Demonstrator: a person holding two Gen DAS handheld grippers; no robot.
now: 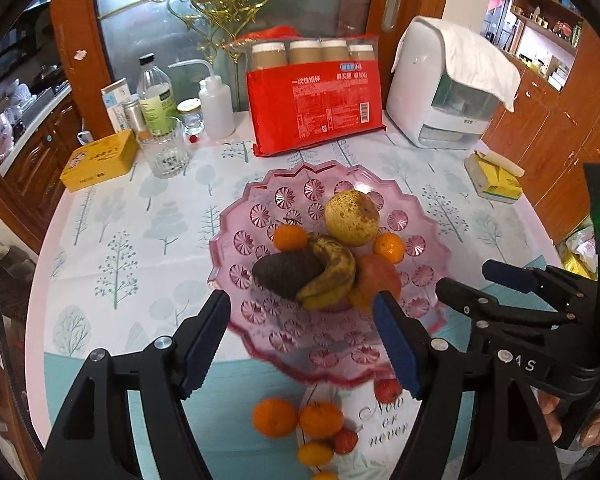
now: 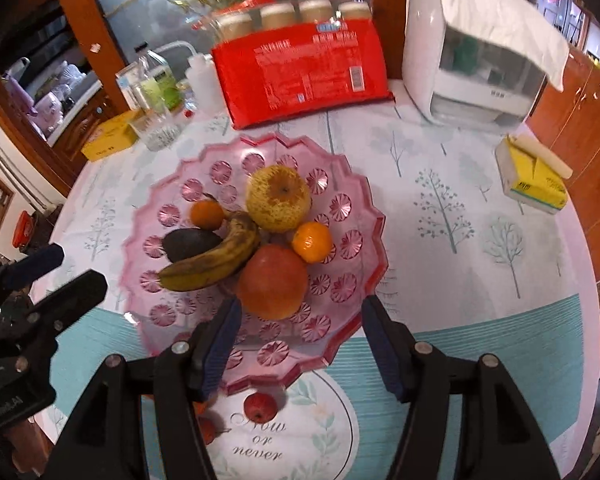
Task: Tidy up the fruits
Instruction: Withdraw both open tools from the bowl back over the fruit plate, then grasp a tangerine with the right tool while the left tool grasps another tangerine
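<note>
Six fruits already sit in the pink dish (image 1: 236, 220), several small ones (image 1: 275, 417) wait at the table's near edge, and both my grippers (image 1: 300, 344) (image 2: 296, 344) hang spread, empty.

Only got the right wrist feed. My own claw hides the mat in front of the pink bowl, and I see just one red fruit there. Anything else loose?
Observer: Yes. The left wrist view shows a tangerine and a second tangerine side by side on the mat, just in front of the pink bowl.
Operator: Any small stuff near them?
Observer: A small yellow-orange fruit and a small red fruit lie just behind the second tangerine, nearer the camera.
Operator: Left claw carrying anything? I only see it side-on.
Observer: No. The left claw is open, with nothing between its pads.
</note>
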